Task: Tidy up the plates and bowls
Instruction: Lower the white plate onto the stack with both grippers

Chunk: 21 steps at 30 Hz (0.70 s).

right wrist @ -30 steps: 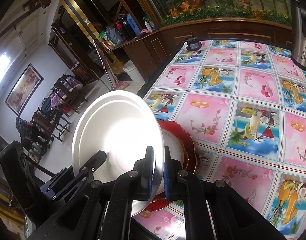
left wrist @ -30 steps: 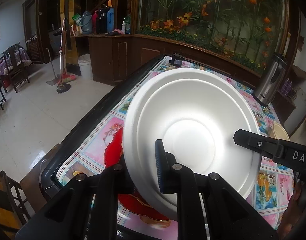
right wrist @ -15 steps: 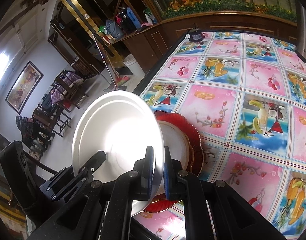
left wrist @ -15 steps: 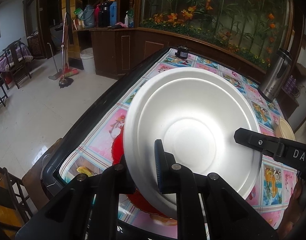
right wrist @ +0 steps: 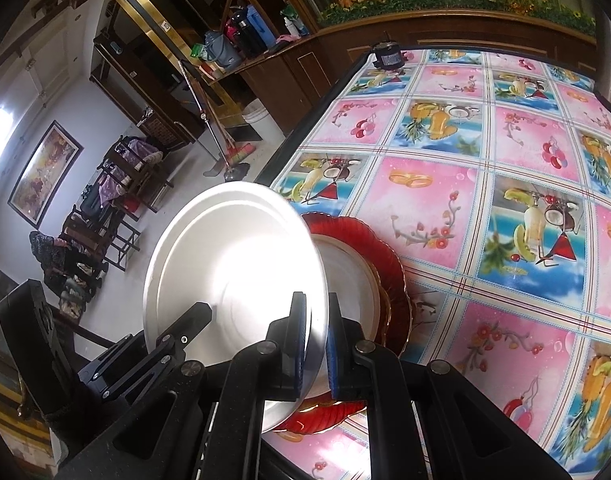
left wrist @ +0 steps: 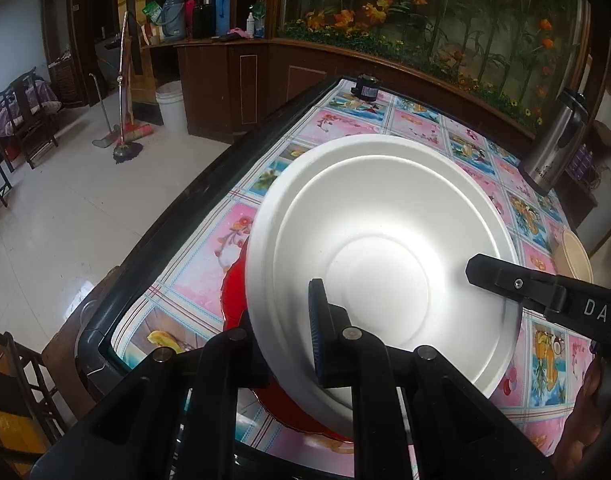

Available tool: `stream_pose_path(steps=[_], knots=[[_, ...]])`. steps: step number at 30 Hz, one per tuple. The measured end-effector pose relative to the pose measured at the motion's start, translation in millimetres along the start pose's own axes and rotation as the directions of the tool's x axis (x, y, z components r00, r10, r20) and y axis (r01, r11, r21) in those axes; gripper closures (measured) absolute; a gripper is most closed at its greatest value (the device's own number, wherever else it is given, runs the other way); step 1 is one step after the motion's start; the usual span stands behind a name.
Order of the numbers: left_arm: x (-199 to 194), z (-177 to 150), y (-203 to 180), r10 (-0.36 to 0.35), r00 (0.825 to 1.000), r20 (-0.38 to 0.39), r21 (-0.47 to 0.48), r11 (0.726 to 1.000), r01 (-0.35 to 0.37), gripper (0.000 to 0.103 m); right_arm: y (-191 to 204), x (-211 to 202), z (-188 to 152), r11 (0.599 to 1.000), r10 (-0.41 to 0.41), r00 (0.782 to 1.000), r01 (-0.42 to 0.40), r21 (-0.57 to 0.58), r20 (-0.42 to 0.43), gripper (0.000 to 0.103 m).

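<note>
A large white bowl (left wrist: 385, 248) is held tilted above a stack on the table. My left gripper (left wrist: 281, 344) is shut on its near rim; one blue pad shows inside the bowl. My right gripper (right wrist: 316, 340) is shut on the opposite rim of the white bowl (right wrist: 233, 280). The right gripper's finger (left wrist: 517, 284) reaches in over the bowl in the left wrist view. Under the bowl lies a red scalloped plate (right wrist: 385, 252) with a cream gold-rimmed dish (right wrist: 349, 272) on it, near the table's corner.
The table has a pink and blue fruit-print cloth (right wrist: 485, 184) and a dark raised edge (left wrist: 177, 232). A steel thermos (left wrist: 553, 144) and a beige bowl (left wrist: 575, 256) stand at the right. A small black jar (right wrist: 387, 56) sits at the far edge.
Both grippers have kept their hold on the white bowl. The view has shifted slightly, with the bowl carried a little toward the table's near corner over the red plate.
</note>
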<state>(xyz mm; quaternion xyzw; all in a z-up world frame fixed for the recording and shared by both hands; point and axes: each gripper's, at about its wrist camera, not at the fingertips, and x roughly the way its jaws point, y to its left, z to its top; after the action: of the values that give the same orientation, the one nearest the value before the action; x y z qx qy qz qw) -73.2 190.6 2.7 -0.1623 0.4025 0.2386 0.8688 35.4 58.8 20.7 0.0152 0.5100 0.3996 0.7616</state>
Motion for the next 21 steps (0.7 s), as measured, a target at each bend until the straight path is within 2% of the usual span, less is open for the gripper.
stream_pose_path(steps=[21], knots=[[18, -1, -5, 0.008, 0.999, -0.054, 0.027, 1.000, -0.007, 0.091, -14, 17, -1, 0.999, -0.010, 0.999, 0.011, 0.041, -0.037, 0.095]])
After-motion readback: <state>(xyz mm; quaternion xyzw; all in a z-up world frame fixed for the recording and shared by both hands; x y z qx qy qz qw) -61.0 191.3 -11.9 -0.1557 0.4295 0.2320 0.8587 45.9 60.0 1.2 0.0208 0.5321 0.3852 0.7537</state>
